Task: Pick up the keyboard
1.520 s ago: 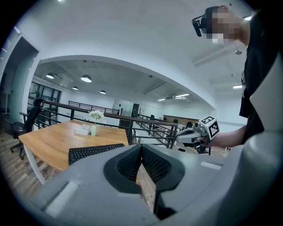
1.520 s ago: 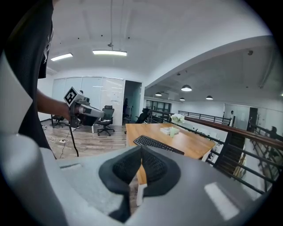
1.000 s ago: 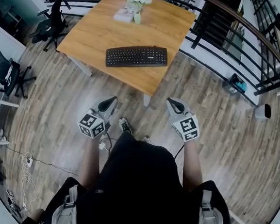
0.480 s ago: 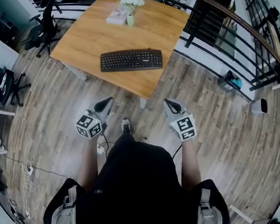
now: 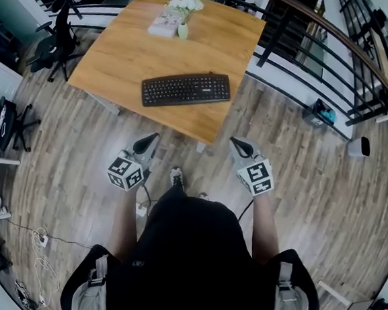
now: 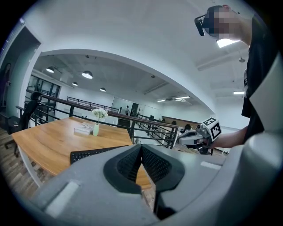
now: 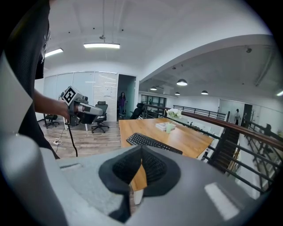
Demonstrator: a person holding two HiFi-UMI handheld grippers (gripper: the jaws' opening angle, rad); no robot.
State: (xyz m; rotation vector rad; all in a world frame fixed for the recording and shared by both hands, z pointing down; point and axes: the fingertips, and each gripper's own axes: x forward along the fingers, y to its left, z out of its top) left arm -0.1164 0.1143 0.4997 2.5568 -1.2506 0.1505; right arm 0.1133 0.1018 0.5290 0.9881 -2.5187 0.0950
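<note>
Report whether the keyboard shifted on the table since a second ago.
No. The keyboard still lies along the table's near edge, equally far from the vase; only the view shifted.

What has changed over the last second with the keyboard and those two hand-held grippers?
The left gripper and right gripper have been carried a little nearer to the table. Its near edge and the keyboard now sit closer to them in the head view. Nothing was taken hold of or let go. Both grippers stay shut, empty and short of the table, and the keyboard lies untouched.
</note>
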